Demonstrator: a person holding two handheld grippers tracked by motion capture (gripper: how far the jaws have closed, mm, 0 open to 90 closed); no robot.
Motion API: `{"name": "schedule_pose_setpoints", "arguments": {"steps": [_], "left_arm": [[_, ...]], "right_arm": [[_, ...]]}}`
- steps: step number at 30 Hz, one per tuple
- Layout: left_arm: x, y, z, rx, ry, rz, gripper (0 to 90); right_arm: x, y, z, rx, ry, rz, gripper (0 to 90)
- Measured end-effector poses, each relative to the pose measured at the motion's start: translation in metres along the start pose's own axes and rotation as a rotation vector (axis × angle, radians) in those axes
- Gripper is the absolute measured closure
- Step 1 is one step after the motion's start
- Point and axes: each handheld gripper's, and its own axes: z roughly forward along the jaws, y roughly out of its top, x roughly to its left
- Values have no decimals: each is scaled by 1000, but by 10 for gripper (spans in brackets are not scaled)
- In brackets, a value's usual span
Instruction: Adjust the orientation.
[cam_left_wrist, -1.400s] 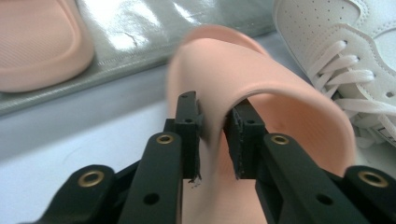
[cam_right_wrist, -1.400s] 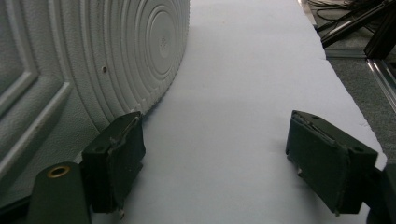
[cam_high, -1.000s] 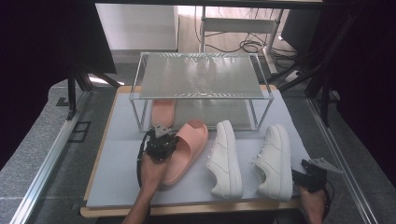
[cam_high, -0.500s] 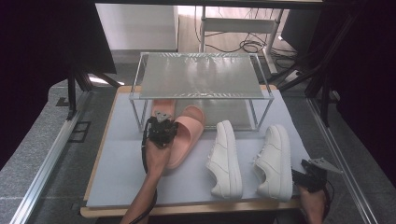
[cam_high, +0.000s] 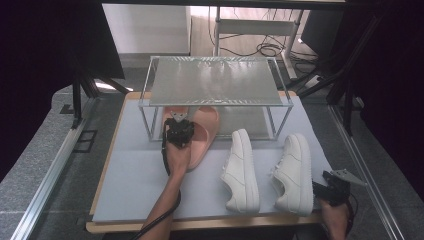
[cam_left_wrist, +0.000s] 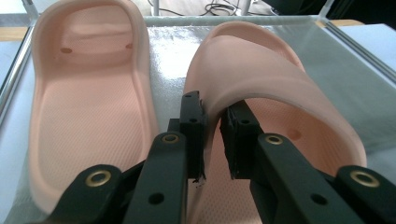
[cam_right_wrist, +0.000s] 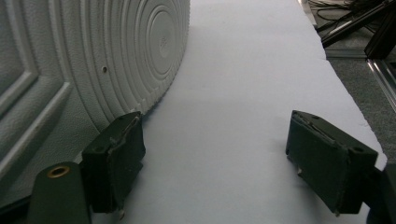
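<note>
Pale blue-grey surface (cam_high: 130, 175) on a wooden board, matte and smooth, dark frame rails at the sides. Near the far edge, a low metal-framed rack (cam_high: 215, 82) with a ribbed translucent top. Under its front left, two peach foam slides: right slide (cam_left_wrist: 275, 116) pinched at the inner edge of its broad, smooth strap by the left gripper (cam_left_wrist: 211, 135), jaws clamped on that thin rim; left slide (cam_left_wrist: 88, 107) just beside, strap not seen, dimpled footbed up. Both long axes running front to back, toes pointing into the rack. Two white sneakers (cam_high: 242, 170) on open surface, toes also away, roughly parallel. Right gripper (cam_right_wrist: 210, 168) low at the near right corner, jaws wide apart, grasping nothing, beside a ringed white sole (cam_right_wrist: 93, 60).
</note>
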Motion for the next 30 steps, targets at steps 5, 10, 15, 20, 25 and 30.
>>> {"name": "schedule_pose_setpoints", "arguments": {"steps": [5, 10, 15, 20, 25, 30], "left_arm": [[1, -1, 10, 30, 22, 13, 806], [8, 1, 1, 29, -26, 14, 768], [15, 0, -23, 11, -89, 30, 745], [20, -4, -48, 12, -138, 81, 729], [25, -20, -73, 32, -216, 110, 699], [27, -35, -86, 65, -266, 152, 693]], "right_arm": [[0, 0, 0, 0, 0, 0, 195], [0, 0, 0, 0, 0, -1, 195], [0, 0, 0, 0, 0, -1, 195], [0, 0, 0, 0, 0, -1, 195], [0, 0, 0, 0, 0, -1, 195], [0, 0, 0, 0, 0, 0, 194]]}}
